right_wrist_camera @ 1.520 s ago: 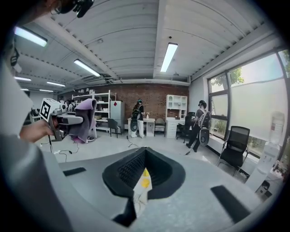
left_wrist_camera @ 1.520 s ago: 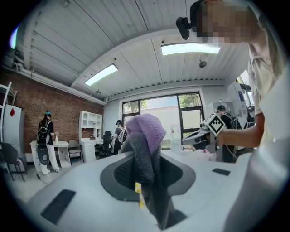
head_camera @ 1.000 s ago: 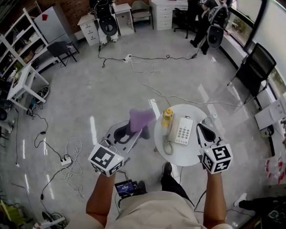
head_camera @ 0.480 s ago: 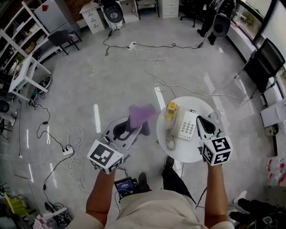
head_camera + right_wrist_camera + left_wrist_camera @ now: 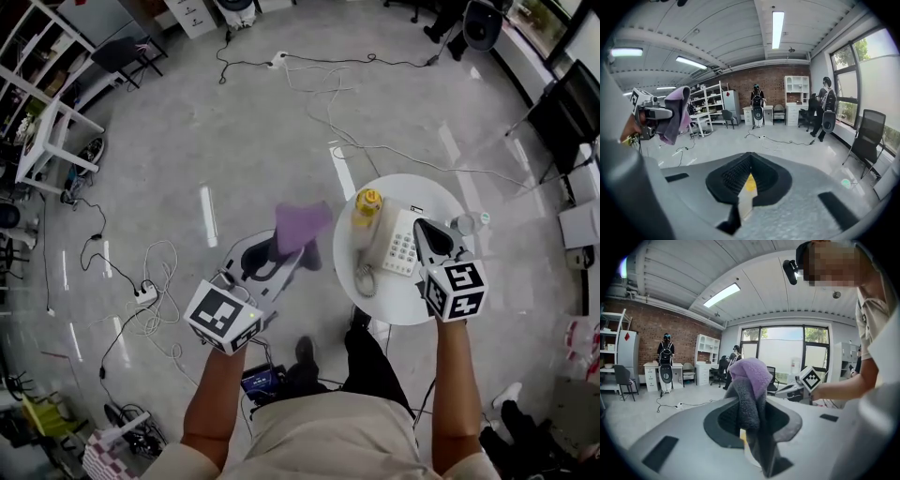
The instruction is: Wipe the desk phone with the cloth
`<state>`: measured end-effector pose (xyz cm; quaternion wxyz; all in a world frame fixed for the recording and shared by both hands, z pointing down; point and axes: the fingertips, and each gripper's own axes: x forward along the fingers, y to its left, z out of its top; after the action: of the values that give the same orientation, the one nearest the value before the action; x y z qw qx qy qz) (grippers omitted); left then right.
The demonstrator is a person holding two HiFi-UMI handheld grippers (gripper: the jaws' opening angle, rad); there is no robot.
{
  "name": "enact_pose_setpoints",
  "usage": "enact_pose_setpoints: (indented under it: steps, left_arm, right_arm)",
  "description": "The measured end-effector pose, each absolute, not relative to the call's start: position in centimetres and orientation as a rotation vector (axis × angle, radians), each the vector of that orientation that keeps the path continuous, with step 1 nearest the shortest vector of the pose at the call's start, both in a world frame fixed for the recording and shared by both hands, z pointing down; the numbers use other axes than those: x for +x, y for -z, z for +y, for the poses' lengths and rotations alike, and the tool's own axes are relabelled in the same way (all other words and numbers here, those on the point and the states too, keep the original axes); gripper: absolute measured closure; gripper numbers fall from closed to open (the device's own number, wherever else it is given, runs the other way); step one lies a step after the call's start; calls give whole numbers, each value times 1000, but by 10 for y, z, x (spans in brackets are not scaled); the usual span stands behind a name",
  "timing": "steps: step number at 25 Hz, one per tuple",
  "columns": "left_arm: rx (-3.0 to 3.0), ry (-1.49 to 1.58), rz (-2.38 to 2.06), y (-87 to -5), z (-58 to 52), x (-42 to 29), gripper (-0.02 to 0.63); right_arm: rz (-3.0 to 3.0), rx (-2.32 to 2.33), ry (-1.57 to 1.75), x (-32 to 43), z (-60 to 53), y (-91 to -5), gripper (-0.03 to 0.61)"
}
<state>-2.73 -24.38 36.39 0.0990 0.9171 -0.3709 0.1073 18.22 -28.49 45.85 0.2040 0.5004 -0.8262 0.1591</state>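
Left gripper (image 5: 279, 255), centre-left in the head view, is clamped on the purple-and-grey cloth (image 5: 302, 225), which sticks up from its jaws just left of the round white table (image 5: 441, 192). Right gripper (image 5: 424, 229) is closed on nothing. It sits just right of the desk phone (image 5: 394, 246) and probably isn't touching it.

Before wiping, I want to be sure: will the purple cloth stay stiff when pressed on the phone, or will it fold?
It will probably fold: the cloth bunches in soft folds where the left tool pinches it. It looks fluffy and likely light, so it should mold around the phone.
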Motion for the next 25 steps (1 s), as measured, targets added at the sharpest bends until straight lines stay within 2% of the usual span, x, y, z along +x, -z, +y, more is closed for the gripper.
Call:
enact_pose_setpoints:
  steps: [12, 20, 25]
  left_arm:
    - [2624, -331, -1066, -433, -272, -27, 523]
    - [2572, -353, -1061, -463, -282, -27, 523]
    - [2550, -357, -1061, -480, -286, -28, 523]
  right_arm:
    - [-2211, 1353, -544, 172, -327, -555, 582]
    - [-2143, 1329, -595, 166, -336, -609, 537]
    - [-2100, 1314, -630, 164, -337, -641, 481]
